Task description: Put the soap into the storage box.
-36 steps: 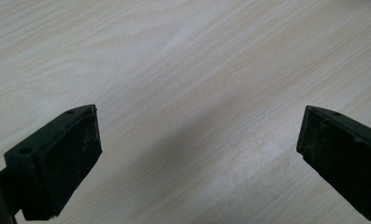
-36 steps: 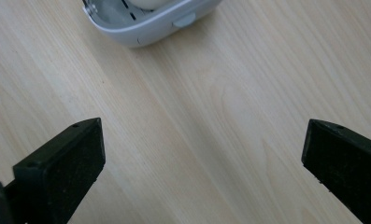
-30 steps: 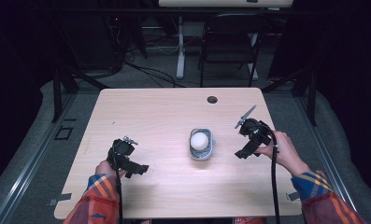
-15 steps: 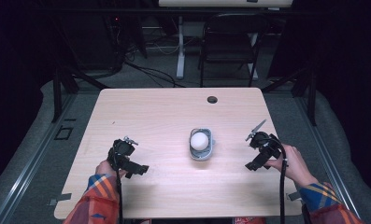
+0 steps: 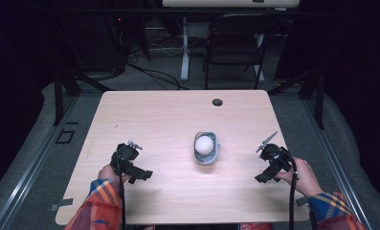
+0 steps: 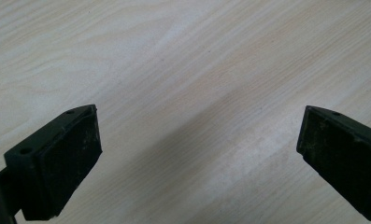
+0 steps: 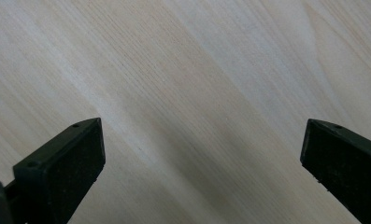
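While both hands are being rested at the near edge, the left gripper (image 5: 130, 165) and right gripper (image 5: 272, 163) are being held with jaws apart over bare table (image 5: 159, 115), presumably idle; farther off, a white ball (image 5: 204, 143) is being cradled in a grey holder (image 5: 207, 157) at mid-table.

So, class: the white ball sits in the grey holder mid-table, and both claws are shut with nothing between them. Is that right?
Not quite. The white ball does sit in the grey holder mid-table, but both claws are open: the left claw and right claw each show jaws wide apart over bare wood in their own gripper views.
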Tool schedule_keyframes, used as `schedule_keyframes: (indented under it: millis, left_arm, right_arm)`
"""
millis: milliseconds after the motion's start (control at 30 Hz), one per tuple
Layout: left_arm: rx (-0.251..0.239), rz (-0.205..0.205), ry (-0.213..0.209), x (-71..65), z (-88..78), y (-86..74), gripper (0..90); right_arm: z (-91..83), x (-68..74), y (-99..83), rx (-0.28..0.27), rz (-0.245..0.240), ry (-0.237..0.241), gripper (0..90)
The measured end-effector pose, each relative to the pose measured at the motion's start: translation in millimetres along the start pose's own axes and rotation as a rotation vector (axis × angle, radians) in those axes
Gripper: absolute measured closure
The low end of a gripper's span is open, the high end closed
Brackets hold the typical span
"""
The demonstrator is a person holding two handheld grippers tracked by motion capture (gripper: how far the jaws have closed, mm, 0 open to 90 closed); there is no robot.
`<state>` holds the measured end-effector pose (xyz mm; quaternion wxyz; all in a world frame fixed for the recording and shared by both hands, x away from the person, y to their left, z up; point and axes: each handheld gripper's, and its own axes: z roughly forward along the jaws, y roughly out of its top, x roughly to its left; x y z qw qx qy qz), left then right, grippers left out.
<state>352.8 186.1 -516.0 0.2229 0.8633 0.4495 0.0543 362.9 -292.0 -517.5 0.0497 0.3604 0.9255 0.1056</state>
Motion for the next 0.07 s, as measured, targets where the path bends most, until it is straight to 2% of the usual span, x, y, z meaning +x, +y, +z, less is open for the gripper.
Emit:
schedule_keyframes:
  millis: [67]
  left_arm:
    - [0.001,0.0,0.0,-0.4,0.3,0.3,0.0]
  right_arm:
    - [1.8,-0.4,0.5,0.003,0.004,0.011,0.0]
